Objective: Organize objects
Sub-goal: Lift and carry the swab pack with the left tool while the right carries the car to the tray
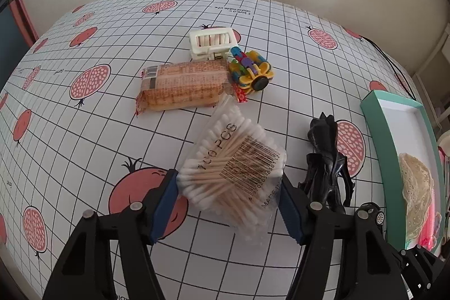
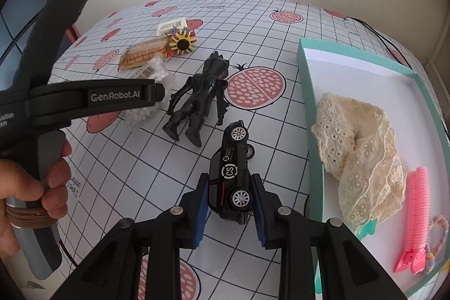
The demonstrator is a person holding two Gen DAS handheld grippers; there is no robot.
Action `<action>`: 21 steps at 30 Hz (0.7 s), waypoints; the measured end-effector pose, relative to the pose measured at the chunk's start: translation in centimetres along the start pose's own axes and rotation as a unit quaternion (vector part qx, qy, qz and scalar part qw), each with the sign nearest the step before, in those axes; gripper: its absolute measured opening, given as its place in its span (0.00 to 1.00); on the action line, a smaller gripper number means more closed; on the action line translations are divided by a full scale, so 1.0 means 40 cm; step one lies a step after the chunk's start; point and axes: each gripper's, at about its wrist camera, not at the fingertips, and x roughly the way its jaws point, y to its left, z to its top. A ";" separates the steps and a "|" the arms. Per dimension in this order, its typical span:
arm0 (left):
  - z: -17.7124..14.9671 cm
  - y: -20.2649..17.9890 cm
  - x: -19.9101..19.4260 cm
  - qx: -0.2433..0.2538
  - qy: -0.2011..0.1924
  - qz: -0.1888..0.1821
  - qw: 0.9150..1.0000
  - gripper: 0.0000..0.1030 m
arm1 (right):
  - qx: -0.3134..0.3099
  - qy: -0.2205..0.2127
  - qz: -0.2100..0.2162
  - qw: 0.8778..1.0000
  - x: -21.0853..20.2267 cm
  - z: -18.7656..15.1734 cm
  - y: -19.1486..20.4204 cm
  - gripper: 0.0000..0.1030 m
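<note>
A clear bag of cotton swabs marked "100 PCS" sits between the blue pads of my left gripper; both pads touch its sides, so the gripper is shut on it. In the right wrist view that left gripper covers part of the same bag. A black toy car lies on its side, and my right gripper is shut on its rear half. A black action figure lies face down between the two grippers. The teal box stands to the right.
A cracker packet, a white plastic cage and a colourful block toy lie farther back. Inside the box are a cream lace cloth, a pink hair clip and a hair tie. A person's hand holds the left gripper's handle.
</note>
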 end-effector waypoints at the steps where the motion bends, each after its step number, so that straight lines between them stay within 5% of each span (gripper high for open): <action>1: -0.002 -0.003 -0.003 0.001 -0.002 0.000 1.000 0.65 | 0.000 -0.002 0.001 1.000 -0.003 0.001 -0.001 0.29; 21: 0.012 -0.012 -0.199 -0.011 -0.151 -0.005 0.988 0.63 | 0.018 -0.090 -0.019 0.996 -0.138 0.013 -0.028 0.29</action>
